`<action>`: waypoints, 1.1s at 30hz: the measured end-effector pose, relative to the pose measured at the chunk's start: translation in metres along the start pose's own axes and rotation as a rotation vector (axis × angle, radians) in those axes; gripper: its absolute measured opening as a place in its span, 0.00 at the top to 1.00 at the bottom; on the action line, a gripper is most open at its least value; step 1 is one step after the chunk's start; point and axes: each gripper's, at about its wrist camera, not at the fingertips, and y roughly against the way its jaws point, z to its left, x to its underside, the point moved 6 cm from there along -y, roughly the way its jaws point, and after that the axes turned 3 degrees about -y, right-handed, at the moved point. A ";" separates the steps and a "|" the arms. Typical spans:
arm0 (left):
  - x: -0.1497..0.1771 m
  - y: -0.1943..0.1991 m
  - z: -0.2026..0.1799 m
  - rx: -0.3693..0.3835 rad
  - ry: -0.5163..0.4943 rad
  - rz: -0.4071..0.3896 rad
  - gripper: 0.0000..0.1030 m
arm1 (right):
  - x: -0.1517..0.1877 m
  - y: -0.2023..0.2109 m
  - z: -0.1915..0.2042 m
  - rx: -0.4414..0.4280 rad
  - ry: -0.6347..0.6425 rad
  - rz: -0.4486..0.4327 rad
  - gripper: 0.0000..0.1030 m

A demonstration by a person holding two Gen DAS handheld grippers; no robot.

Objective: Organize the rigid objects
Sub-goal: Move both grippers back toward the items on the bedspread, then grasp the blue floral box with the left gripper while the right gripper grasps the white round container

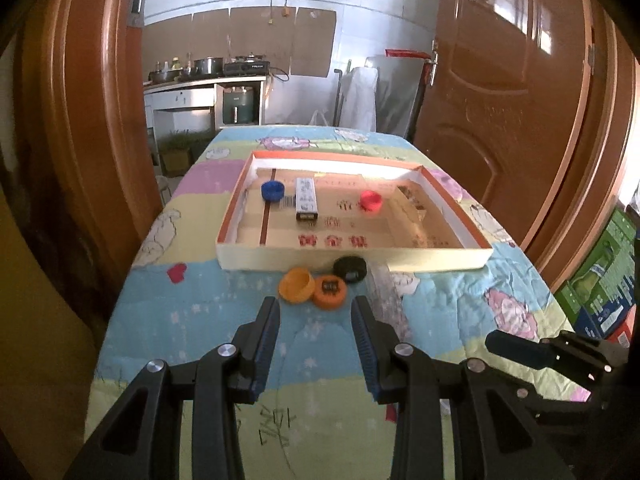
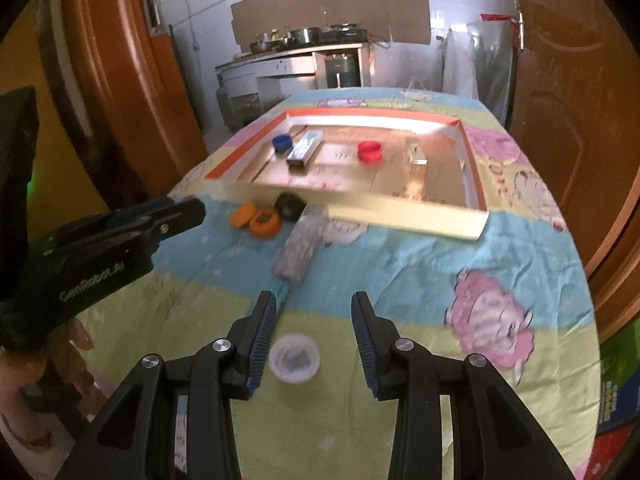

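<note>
A shallow cardboard box lies on the quilted table. It holds a blue cap, a red cap, a white packet and a clear block. In front of the box lie two orange caps, a black cap and a clear tube. My left gripper is open just before the orange caps. My right gripper is open and empty; a white cap lies between its fingers.
Wooden doors flank the table on both sides. A kitchen counter with pots stands behind. A green carton sits on the floor at the right. The right gripper shows at the lower right of the left wrist view.
</note>
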 end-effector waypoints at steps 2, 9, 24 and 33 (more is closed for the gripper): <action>0.006 0.000 0.000 0.003 0.004 0.008 0.64 | 0.008 0.000 0.004 0.002 0.014 0.003 0.60; 0.020 0.002 0.003 -0.002 0.018 0.013 0.64 | 0.026 -0.005 0.008 0.003 0.024 0.010 0.59; 0.031 -0.001 -0.013 0.030 -0.018 0.020 0.64 | 0.035 -0.017 0.008 0.005 0.022 0.032 0.69; 0.040 -0.005 -0.049 0.074 -0.097 0.045 0.64 | 0.035 0.005 -0.014 0.050 -0.003 -0.023 0.70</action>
